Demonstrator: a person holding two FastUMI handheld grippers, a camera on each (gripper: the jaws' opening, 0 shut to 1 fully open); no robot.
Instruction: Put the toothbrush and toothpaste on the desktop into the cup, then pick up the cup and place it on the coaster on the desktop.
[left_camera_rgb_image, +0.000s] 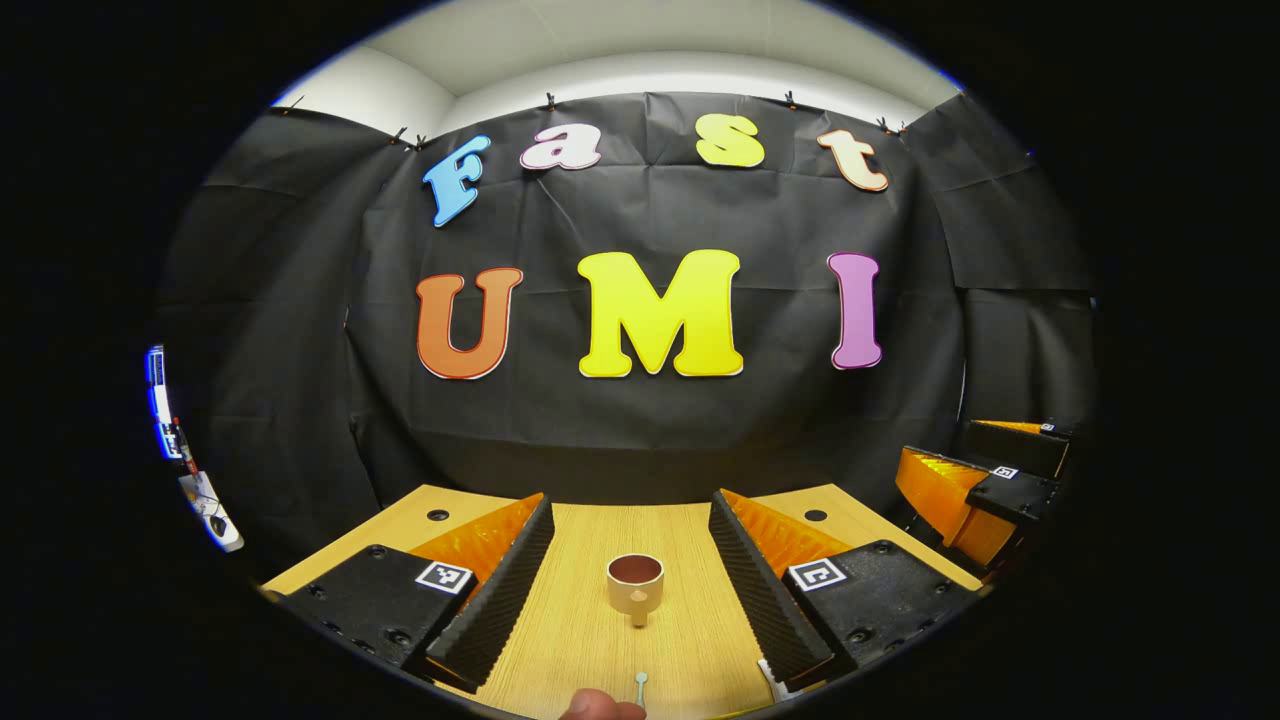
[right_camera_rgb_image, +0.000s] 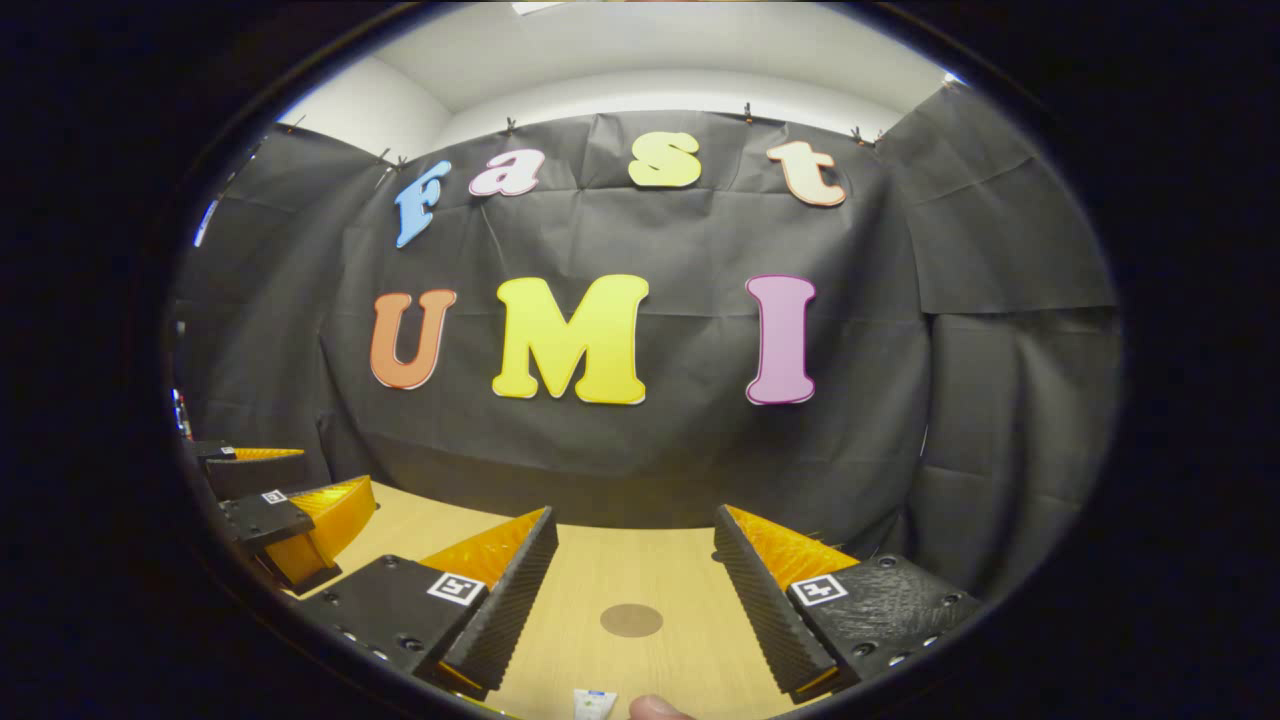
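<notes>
While empty, both fingers (left_camera_rgb_image: 495, 590) wide apart.

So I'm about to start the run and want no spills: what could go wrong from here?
The cup is small with a narrow mouth, so the toothbrush may miss it or tip it over. The toothpaste lies at the very edge of the right gripper view, so the grasp may land off-centre. The coaster is small; the cup may overhang.

The cup (left_camera_rgb_image: 635, 586) stands upright on the desktop (left_camera_rgb_image: 590, 650), the toothbrush (left_camera_rgb_image: 640, 685) lying before it (nearer the camera). The coaster (right_camera_rgb_image: 631, 620) lies flat, toothpaste (right_camera_rgb_image: 594, 704) before it.
</notes>
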